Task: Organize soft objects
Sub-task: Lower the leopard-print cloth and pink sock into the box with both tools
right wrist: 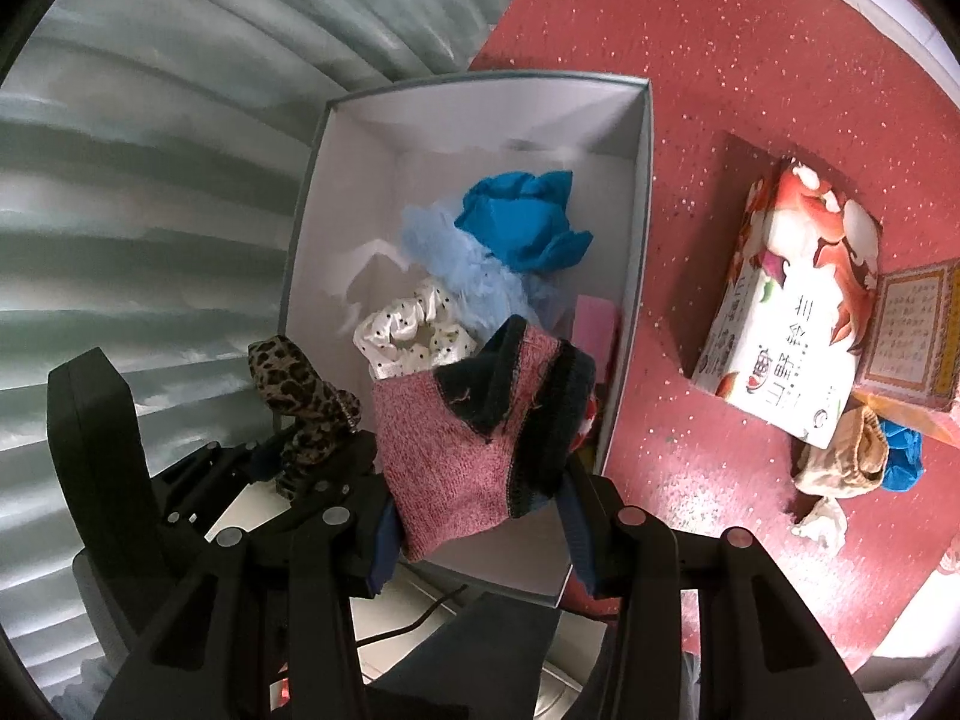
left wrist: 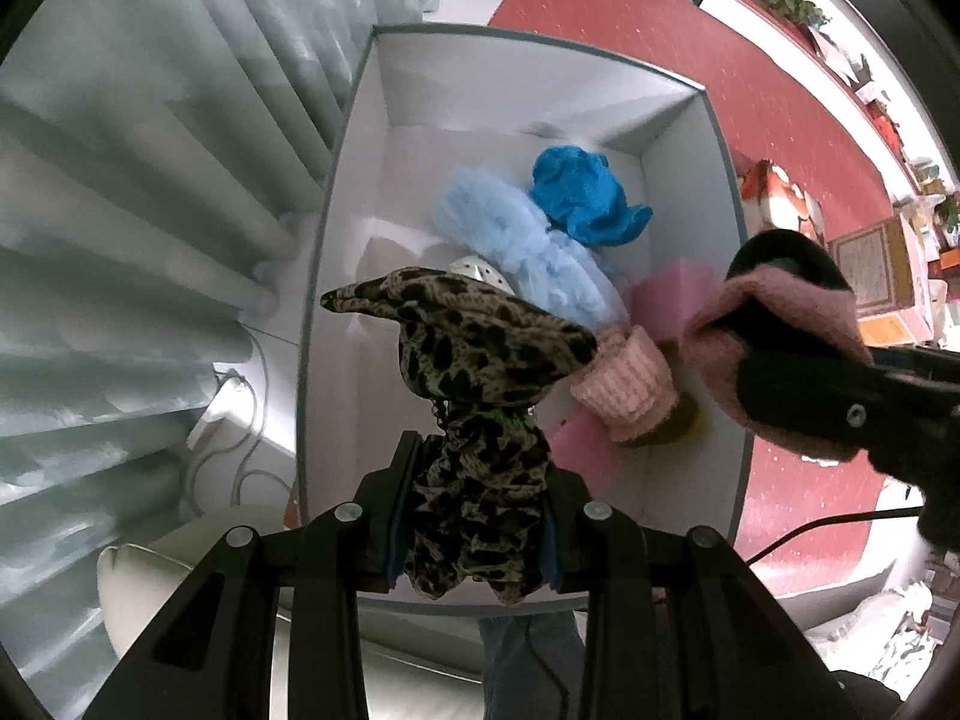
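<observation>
My left gripper [left wrist: 477, 516] is shut on a leopard-print cloth [left wrist: 474, 372] and holds it over the near end of a white open box [left wrist: 678, 102]. My right gripper [right wrist: 480, 516] is shut on a pink knit sock with dark trim [right wrist: 462, 450], held above the box's near right edge [right wrist: 624, 360]; it shows at the right of the left wrist view [left wrist: 798, 330]. In the box lie a light blue fluffy piece [left wrist: 528, 240], a bright blue cloth [left wrist: 585, 195], a white dotted scrunchie [right wrist: 414, 330], pink pieces [left wrist: 666, 294] and a pink ribbed cuff [left wrist: 624, 378].
The box stands on a red glittery floor [right wrist: 750, 60] beside pale pleated curtains [left wrist: 120, 192]. To its right lie a printed tissue pack [right wrist: 786, 300], a beige cloth [right wrist: 840, 462] and a blue cloth [right wrist: 903, 465]. A white power strip and cable [left wrist: 222, 408] lie left of the box.
</observation>
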Tool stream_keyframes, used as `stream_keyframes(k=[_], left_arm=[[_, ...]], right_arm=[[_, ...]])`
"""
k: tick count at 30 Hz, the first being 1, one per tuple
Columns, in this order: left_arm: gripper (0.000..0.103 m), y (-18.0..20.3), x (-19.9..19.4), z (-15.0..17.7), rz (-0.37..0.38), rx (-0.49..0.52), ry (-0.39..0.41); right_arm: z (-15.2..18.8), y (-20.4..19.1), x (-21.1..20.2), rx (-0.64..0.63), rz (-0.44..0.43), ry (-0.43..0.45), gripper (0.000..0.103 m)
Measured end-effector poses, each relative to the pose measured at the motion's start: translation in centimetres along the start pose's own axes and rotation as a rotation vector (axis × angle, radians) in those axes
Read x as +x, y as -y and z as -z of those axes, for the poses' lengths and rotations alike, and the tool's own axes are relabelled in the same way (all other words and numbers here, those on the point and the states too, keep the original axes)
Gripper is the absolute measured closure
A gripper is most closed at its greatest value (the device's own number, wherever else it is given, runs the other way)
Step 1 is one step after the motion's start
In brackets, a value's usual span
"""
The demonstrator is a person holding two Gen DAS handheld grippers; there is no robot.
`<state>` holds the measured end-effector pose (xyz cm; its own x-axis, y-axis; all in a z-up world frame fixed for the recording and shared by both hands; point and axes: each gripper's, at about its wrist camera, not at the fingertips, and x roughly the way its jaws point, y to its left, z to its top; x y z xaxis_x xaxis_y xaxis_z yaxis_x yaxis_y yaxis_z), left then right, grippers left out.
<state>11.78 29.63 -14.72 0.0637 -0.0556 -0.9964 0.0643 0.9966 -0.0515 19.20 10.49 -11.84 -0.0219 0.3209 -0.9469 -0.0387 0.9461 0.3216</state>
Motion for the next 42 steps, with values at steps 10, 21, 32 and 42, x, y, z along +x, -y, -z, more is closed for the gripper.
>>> stream_keyframes(k=[10, 21, 32, 42], left_arm=[[0.067, 0.3, 0.7, -0.2, 0.003, 0.005, -0.016], [0.067, 0.5, 1.6, -0.5, 0.005, 0.007, -0.030], [0.067, 0.8, 2.4, -1.1, 0.006, 0.006, -0.036], [0.067, 0.2, 4.5, -0.8, -0.006, -0.046, -0.062]], right_arm=[[0.1, 0.4, 1.1, 0.010, 0.005, -0.017, 0.056], [-0.6, 0.5, 1.1, 0.013, 0.009, -0.013, 0.056], [-3.4, 0.5, 1.9, 0.017, 0.024, -0.007, 0.056], [-6.7, 0.1, 3.4, 0.000, 0.038, 0.016, 0.056]])
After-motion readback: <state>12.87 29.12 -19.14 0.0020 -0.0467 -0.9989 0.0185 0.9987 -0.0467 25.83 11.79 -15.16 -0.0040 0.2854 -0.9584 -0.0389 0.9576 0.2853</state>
